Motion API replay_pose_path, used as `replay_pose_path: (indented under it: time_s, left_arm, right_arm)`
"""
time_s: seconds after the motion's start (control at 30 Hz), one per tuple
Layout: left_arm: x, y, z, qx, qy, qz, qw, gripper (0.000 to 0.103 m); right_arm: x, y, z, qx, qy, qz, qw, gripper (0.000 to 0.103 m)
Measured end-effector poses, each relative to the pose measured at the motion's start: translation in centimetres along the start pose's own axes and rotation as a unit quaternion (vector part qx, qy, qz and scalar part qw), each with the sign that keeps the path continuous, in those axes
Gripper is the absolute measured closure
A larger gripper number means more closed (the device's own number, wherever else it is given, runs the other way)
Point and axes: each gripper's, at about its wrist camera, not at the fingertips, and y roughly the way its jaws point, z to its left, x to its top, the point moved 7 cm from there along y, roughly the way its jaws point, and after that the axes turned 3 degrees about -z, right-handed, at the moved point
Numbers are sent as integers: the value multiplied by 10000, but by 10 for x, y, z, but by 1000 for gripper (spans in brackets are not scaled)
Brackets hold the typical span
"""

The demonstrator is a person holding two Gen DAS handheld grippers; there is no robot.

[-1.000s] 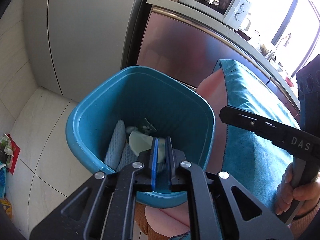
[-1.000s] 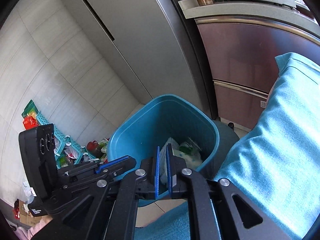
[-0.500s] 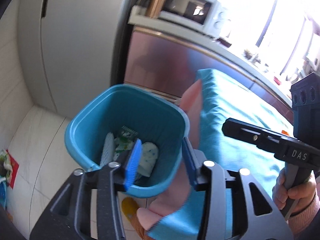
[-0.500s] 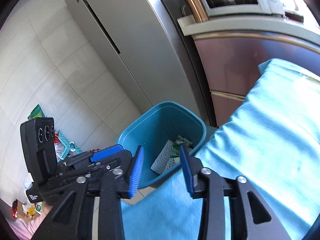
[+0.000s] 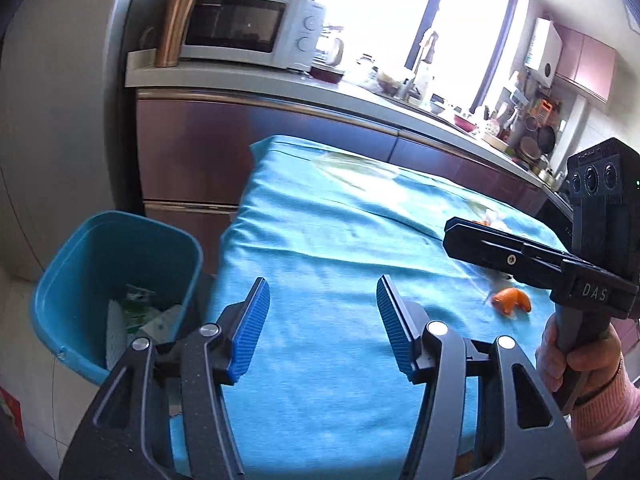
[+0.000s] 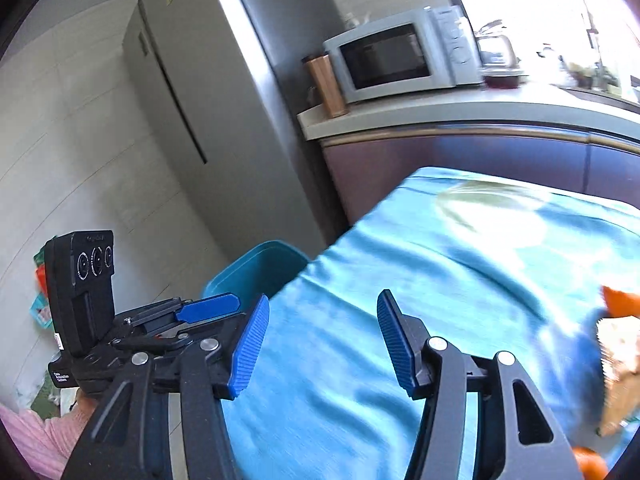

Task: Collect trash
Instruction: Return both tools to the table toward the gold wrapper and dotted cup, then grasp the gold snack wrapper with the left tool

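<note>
A teal bin (image 5: pixel 116 276) stands on the floor left of the table, with white foam netting and paper scraps inside; its rim shows too in the right wrist view as the bin (image 6: pixel 256 268). An orange peel (image 5: pixel 511 301) lies on the blue cloth (image 5: pixel 340 240), with white crumpled scraps (image 5: pixel 494 216) farther back. More orange peel (image 6: pixel 620 304) and a tan wrapper (image 6: pixel 620 368) sit at the right edge. My left gripper (image 5: pixel 323 320) hangs over the cloth, its jaws opening with nothing between them. My right gripper (image 6: pixel 322 334) is likewise opening and empty.
A brown cabinet with a grey counter (image 5: pixel 280 88) runs behind the table, carrying a white microwave (image 5: pixel 248 26) and a copper canister (image 5: pixel 173 28). A tall grey fridge (image 6: pixel 208 92) stands left. Bags lie on the tiled floor (image 6: pixel 40 304).
Both grippers were shut over the bin; they have opened, risen and swung right, away from the bin and over the blue cloth. The dropped scraps stay in the bin.
</note>
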Motion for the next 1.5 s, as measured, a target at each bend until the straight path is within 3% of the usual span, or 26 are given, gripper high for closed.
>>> replay_pose_path:
  time_s: [0.3, 0.7, 1.13, 1.5]
  left_arm:
    - [-8, 30, -77, -658, 337, 248, 9970, 48]
    - [-19, 65, -156, -1312, 788, 649, 9861, 48]
    - [-11, 110, -203, -1647, 760, 1103, 9772, 47]
    - [-14, 159, -233, -1704, 637, 1603, 9702, 45]
  right_arm:
    - [-22, -67, -68, -862, 494, -341, 9945, 49]
    - [-59, -129, -150, -1775, 1142, -591, 9757, 48]
    - [-70, -173, -201, -2237, 1495, -908, 9588, 48]
    - [-77, -203, -255, -2679, 1951, -1145, 9365, 48]
